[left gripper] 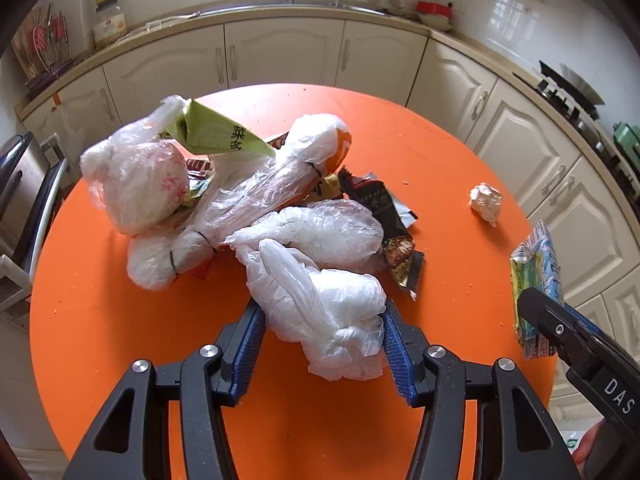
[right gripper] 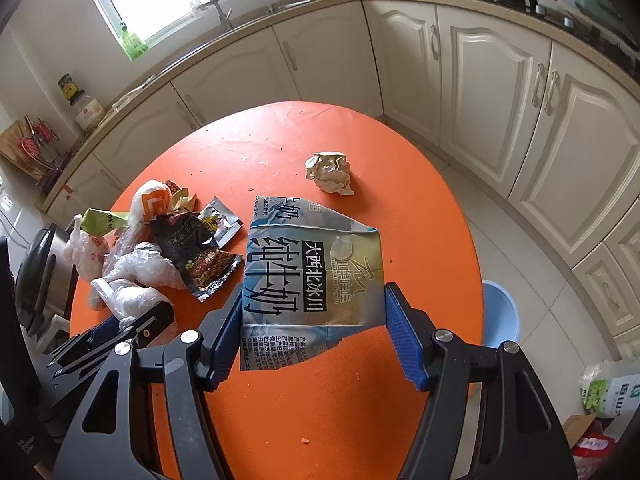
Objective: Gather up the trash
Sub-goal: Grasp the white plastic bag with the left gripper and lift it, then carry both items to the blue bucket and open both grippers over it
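L gripper (left gripper: 324, 344) pointing down at the orange worktop (left gripper: 120, 320), its blue pads either side of a crumpled white plastic bag (left gripper: 320, 312). Both pads look to be touching the bag's sides, so I read it as closed on the bag at about half width. That bag is the nearest piece of the trash heap; just beyond it, touching, lies a clear plastic bag (left gripper: 320, 232), then a long clear wrapped bundle (left gripper: 248, 204) w/ a green packet (left gripper: 216, 132) on top, and a dark snack wrapper (left gripper: 392, 224) on the heap's right edge. R gripper (right gripper: 314, 320) is roughly mid-width around a flattened milk carton (right gripper: 312, 276), silver-blue w/ black print. The carton stands up between the pads, its lower end hanging toward the camera; the L pad sits against its edge, the R pad just at its corner, and it looks held clear of the worktop. From L wrist view the same carton (left gripper: 536, 280) shows at far right, by the worktop rim, well apart from the heap. A crumpled paper ball (right gripper: 330, 174) lies alone on the worktop beyond the carton, apart from both grippers. I see a blue bin (right gripper: 500, 316) on the floor past the worktop's right rim.
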